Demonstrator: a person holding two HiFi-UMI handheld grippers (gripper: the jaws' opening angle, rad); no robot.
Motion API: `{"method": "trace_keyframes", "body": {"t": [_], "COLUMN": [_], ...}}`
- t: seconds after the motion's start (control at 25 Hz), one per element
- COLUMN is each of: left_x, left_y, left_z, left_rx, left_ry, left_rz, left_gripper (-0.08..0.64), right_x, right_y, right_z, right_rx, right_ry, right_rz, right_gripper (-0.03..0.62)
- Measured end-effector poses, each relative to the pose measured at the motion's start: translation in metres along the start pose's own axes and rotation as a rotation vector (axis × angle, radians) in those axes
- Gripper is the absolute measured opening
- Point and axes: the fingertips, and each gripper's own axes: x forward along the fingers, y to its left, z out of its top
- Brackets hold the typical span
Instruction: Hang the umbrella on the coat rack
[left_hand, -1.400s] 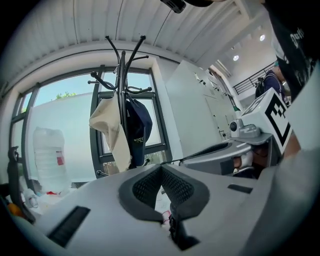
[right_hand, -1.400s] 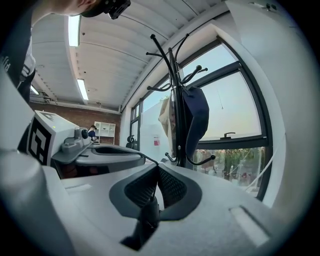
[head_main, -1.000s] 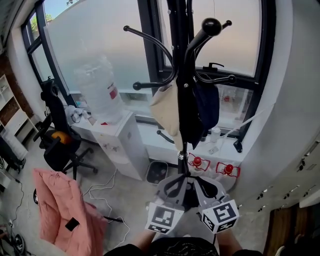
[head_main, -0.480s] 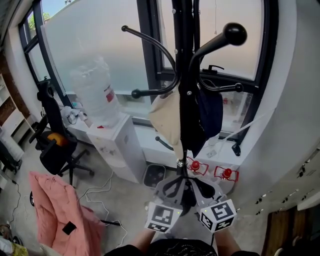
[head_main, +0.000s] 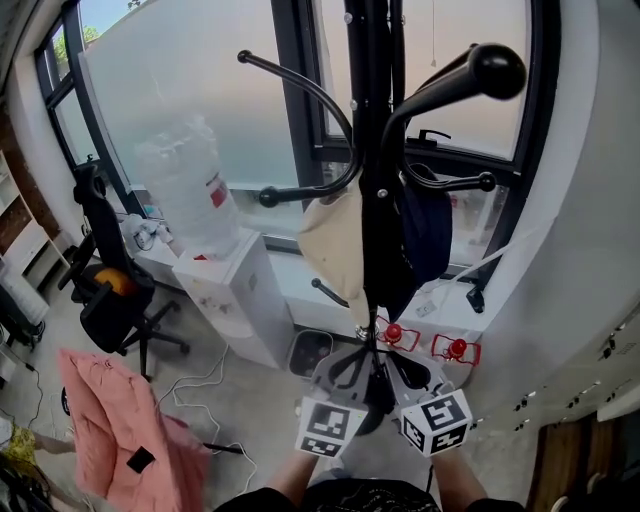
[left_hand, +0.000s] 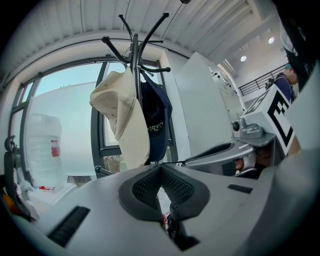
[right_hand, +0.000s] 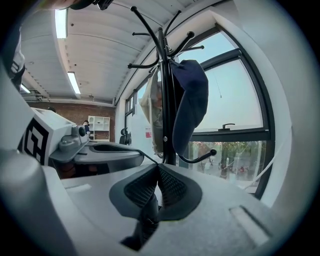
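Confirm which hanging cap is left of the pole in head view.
The cream cap; the navy cap hangs right of the coat rack pole.

- 1 coat rack (head_main: 372, 120)
- 2 caps hanging on it: 1 cream cap (head_main: 335, 240), 1 navy cap (head_main: 425, 235)
- 1 umbrella (head_main: 377, 395), dark, mostly hidden
- 2 grippers: left gripper (head_main: 352, 368), right gripper (head_main: 400, 368)
- 1 water jug (head_main: 190, 190)
- 1 dispenser (head_main: 235, 300) under the jug
- 1 office chair (head_main: 115, 290)
- 1 pink jacket (head_main: 105, 410)
- 2 red-topped things by the window: one (head_main: 393, 329), other (head_main: 456, 347); can't tell what they are
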Motion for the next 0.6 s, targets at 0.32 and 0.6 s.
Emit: {"method": "trace_keyframes", "body": {"t": [0.32, 0.6], "left_x": [0.014, 0.027], "left_y": [0.012, 0.016], "left_z": [-0.011, -0.024], "left_rx": [-0.023, -0.034], "left_ry": [0.021, 0.048], "left_rz": [0.000, -0.008], "left_gripper": [0.011, 0.011], "right_x": [0.020, 0.033], "right_y": [-0.009, -0.019], "right_z": [-0.008, -0.018], "right_rx": [-0.027, -0.037], "right_ry": [0.040, 0.067], "right_rz": [-0.004, -0.013], "right_gripper": [0.009, 0.008]}}
